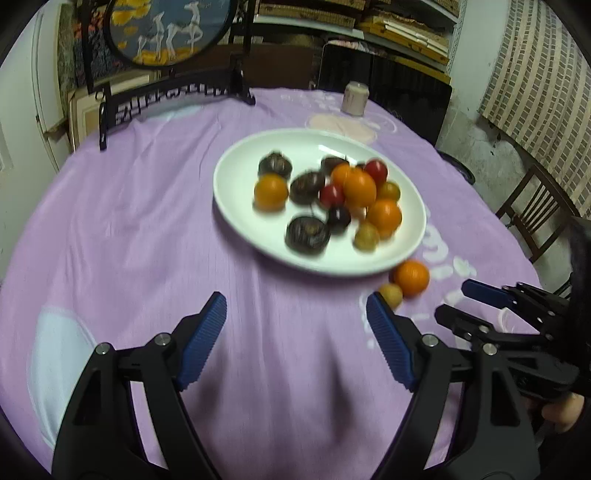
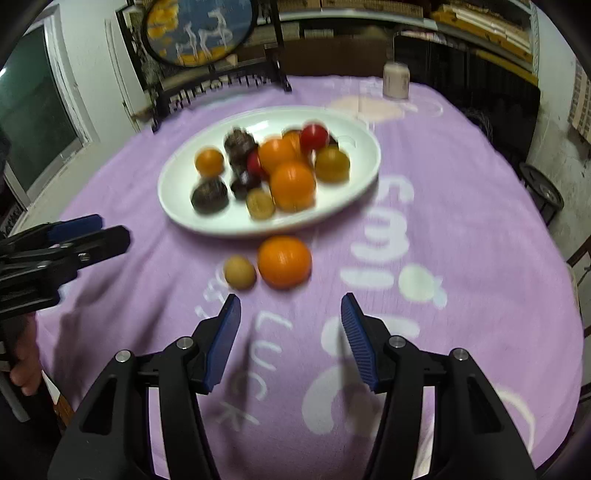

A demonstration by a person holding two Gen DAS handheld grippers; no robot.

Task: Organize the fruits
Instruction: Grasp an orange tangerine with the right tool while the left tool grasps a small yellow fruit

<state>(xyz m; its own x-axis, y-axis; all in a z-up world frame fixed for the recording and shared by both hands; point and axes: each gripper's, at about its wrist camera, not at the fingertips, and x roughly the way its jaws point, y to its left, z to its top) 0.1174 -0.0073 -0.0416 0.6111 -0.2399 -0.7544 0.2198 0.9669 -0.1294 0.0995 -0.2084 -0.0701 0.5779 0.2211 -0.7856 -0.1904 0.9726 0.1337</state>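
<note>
A white oval plate on the purple tablecloth holds several oranges, dark fruits, red and yellow-green small fruits. Off the plate, an orange and a small tan fruit lie on the cloth by its near rim. My right gripper is open and empty, just short of these two fruits. My left gripper is open and empty, over bare cloth in front of the plate. Each gripper shows in the other's view, the right one and the left one.
A small pale jar stands at the far side of the table. A dark carved stand with a round painted screen stands at the far left. Wooden chairs stand at the right, shelves behind.
</note>
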